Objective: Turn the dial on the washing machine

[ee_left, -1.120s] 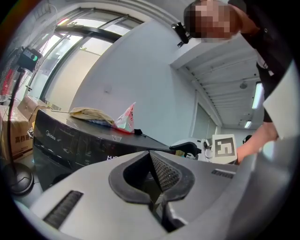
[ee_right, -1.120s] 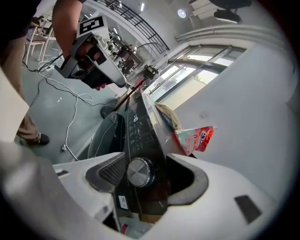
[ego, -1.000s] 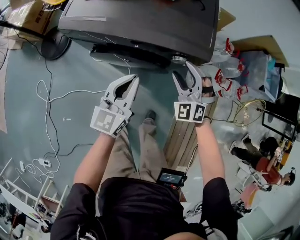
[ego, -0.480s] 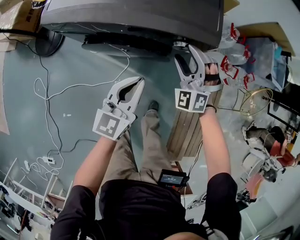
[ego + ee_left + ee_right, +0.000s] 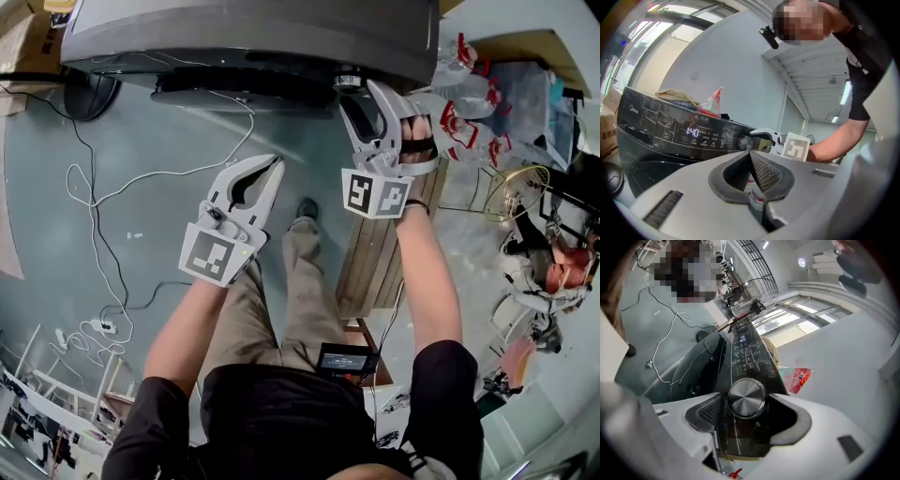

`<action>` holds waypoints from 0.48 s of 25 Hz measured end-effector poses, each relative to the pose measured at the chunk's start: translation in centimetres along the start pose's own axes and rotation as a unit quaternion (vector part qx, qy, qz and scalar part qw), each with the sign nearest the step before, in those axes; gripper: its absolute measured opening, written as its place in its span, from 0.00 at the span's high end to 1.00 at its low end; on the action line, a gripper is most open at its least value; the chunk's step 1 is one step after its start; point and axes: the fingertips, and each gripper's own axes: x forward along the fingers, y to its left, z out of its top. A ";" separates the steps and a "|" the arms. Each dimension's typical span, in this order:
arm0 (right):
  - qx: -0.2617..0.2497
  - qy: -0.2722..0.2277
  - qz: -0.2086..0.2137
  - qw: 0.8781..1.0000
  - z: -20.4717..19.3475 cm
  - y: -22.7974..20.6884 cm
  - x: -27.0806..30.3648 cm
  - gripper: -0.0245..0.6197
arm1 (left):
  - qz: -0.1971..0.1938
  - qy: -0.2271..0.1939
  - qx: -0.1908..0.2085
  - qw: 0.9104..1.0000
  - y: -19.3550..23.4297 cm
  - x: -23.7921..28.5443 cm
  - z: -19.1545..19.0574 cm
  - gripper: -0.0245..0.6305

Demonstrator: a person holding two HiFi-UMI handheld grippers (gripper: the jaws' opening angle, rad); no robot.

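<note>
The dark washing machine (image 5: 262,37) fills the top of the head view, its silver dial (image 5: 348,81) at the right end of the control panel. My right gripper (image 5: 360,92) is open, with one jaw on each side of the dial. In the right gripper view the dial (image 5: 746,398) sits between the jaws of the right gripper (image 5: 747,409), with a small gap on both sides. My left gripper (image 5: 272,165) hangs shut and empty over the floor, short of the machine. The left gripper view shows the left gripper (image 5: 750,153), the dial (image 5: 744,143) and a lit display (image 5: 692,131).
White cables (image 5: 94,187) trail over the grey floor at left. A wooden pallet (image 5: 370,262) lies below my right arm. Red and white bottles (image 5: 464,122) and a wire fan (image 5: 514,192) stand at right. A cloth (image 5: 677,96) and a packet (image 5: 714,103) lie on the machine.
My right gripper has moved forward to the panel until its jaws flank the dial. The left gripper has stayed about where it was, still shut.
</note>
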 end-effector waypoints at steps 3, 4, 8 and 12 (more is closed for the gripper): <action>0.007 -0.007 -0.016 1.000 -0.1 -0.1 0.0 0.53 | 0.000 0.003 0.003 1.000 -0.3 0.1 0.1 0.97; 0.012 -0.010 -0.023 1.000 -0.1 -0.2 0.0 0.53 | -0.002 0.001 0.005 1.000 -0.4 0.2 0.1 0.97; 0.026 -0.018 -0.049 0.998 0.0 -0.4 0.3 0.53 | -0.006 0.006 0.004 1.000 -0.3 0.1 -0.4 0.97; 0.025 -0.023 -0.060 0.998 0.0 -0.2 0.3 0.53 | -0.002 0.028 0.000 1.000 -0.2 0.0 -1.4 0.97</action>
